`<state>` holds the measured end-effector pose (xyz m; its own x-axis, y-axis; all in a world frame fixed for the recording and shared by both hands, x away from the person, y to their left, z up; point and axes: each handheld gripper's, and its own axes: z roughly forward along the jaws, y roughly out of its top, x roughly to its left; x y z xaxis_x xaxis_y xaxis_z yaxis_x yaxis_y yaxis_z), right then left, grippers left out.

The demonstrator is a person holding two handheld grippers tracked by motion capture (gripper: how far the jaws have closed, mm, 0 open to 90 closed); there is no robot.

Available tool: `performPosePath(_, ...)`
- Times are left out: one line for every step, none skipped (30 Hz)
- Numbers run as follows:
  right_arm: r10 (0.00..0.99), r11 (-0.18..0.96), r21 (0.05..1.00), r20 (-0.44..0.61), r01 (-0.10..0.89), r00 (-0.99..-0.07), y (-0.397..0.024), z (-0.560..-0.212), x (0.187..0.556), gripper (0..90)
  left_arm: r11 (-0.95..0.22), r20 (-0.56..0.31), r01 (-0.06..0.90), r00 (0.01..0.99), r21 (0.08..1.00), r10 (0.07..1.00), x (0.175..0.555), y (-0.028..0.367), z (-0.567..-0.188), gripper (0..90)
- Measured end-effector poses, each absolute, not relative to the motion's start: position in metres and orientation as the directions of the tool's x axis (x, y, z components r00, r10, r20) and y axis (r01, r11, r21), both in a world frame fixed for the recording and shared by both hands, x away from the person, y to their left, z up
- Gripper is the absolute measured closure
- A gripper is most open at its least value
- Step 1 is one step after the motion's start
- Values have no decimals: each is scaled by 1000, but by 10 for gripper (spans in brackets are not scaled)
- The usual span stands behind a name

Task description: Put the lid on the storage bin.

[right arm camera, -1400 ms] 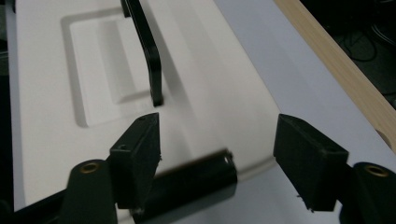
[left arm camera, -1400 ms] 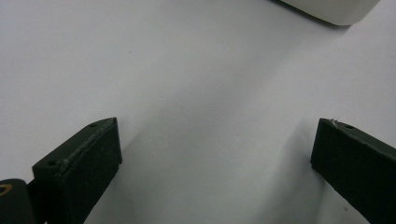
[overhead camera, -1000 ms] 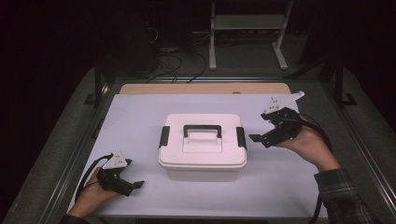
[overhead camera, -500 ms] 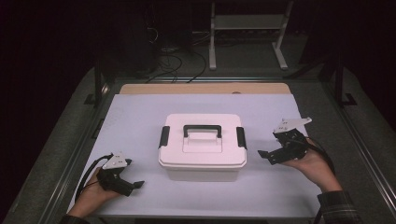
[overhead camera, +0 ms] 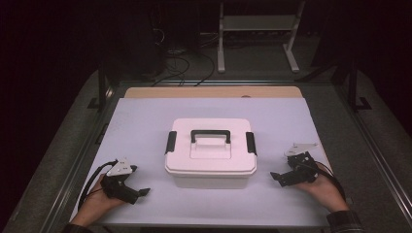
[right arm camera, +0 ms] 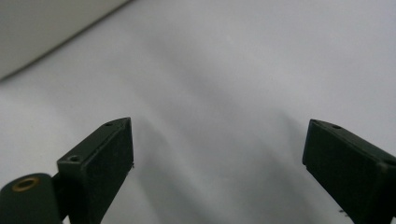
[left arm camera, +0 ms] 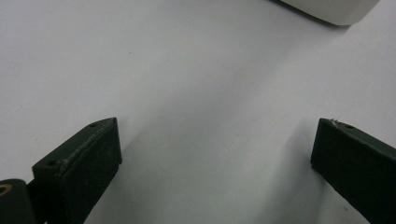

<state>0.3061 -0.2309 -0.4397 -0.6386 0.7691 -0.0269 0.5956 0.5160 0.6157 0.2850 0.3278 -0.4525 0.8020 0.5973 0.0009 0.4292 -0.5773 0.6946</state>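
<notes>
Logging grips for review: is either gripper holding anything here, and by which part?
Nothing is held. The left gripper and right gripper are open, either side of the white box.

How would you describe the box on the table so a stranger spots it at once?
Start at the pale mat covering the table. In its middle sits a white plastic box, between the two grippers. It alone has a black carry handle on its lid and black clips at both ends.

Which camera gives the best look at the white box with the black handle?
The high view: the white box shows whole, with lid, black handle and side latches. The left gripper view catches one rounded corner at its top edge; the right gripper view catches a blurred edge at upper left.
</notes>
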Motion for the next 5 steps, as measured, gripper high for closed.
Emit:
performPosePath(768, 518, 613, -26, 596, -640, -231, -442, 305, 82, -578, 1, 429, 802, 695, 597, 285, 328, -452, 6)
performPosePath(767, 519, 613, -28, 596, -640, -231, -443, 305, 83, -578, 2, 429, 802, 694, 597, 285, 328, -452, 6)
performPosePath(770, 520, 609, -30, 600, -637, -231, -444, 304, 82, -578, 1, 429, 802, 694, 597, 285, 328, -452, 6)
performPosePath(770, 523, 606, -33, 600, -637, -231, -446, 304, 81, -577, 1, 429, 802, 695, 597, 285, 328, -452, 6)
performPosePath(770, 519, 608, -27, 601, -637, -231, -447, 304, 78, -577, 1, 429, 802, 695, 597, 285, 328, -452, 6)
